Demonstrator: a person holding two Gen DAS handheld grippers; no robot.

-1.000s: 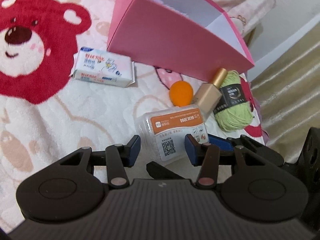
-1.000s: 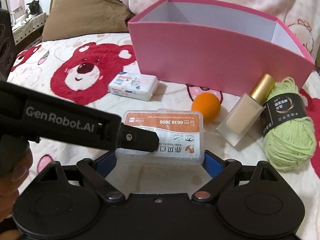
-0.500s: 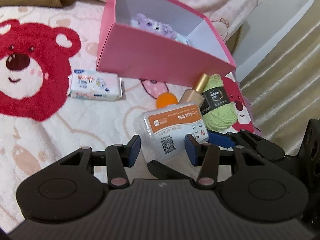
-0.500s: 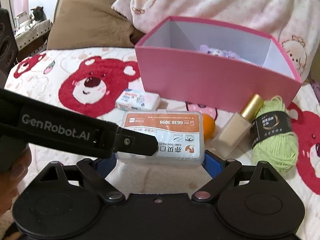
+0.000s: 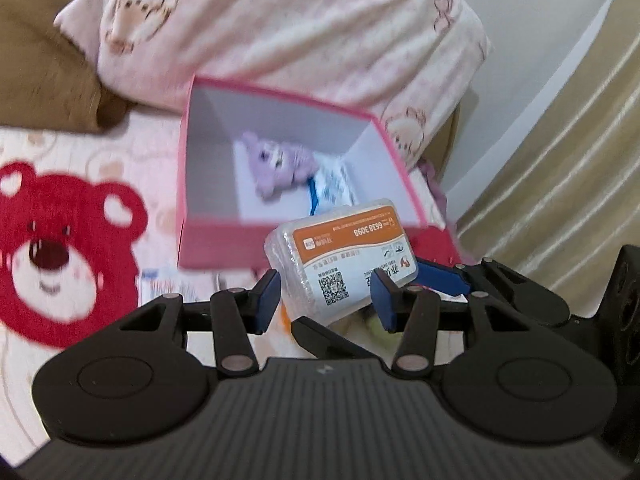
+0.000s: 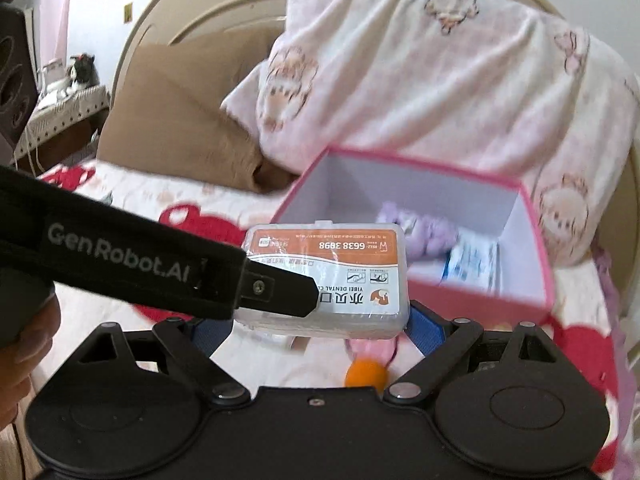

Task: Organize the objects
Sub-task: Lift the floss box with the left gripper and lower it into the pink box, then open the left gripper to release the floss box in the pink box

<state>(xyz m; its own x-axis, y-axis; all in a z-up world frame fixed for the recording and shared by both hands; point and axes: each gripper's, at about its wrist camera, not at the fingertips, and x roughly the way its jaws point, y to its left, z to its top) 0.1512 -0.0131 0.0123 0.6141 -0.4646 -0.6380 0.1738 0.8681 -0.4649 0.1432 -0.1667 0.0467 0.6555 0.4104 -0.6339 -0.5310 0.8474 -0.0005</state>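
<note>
A clear dental floss box (image 5: 344, 256) with an orange label hangs in the air, held from two sides. My left gripper (image 5: 326, 300) is shut on its near corner, blue pads on either face. My right gripper (image 6: 316, 326) is shut on the same floss box (image 6: 332, 268), pads at its two ends. One left finger (image 6: 280, 292) lies across the label. Just beyond and below stands the open pink box (image 5: 220, 246), also in the right wrist view (image 6: 480, 284). A purple plush toy (image 5: 276, 164) and a white-and-blue packet (image 5: 336, 188) lie inside it.
An orange ball (image 6: 366, 374) lies on the bear-print bedspread (image 5: 60, 260) below the grippers. A tissue pack (image 5: 160, 284) is blurred at the pink box's left corner. A pink pillow (image 5: 280, 28) and a brown pillow (image 5: 40, 80) lie behind. A curtain (image 5: 560, 180) hangs right.
Both grippers have risen with the floss box, lifting it off the bed. The pink box's inside has come into view; the yarn and bottle have dropped out of sight.
</note>
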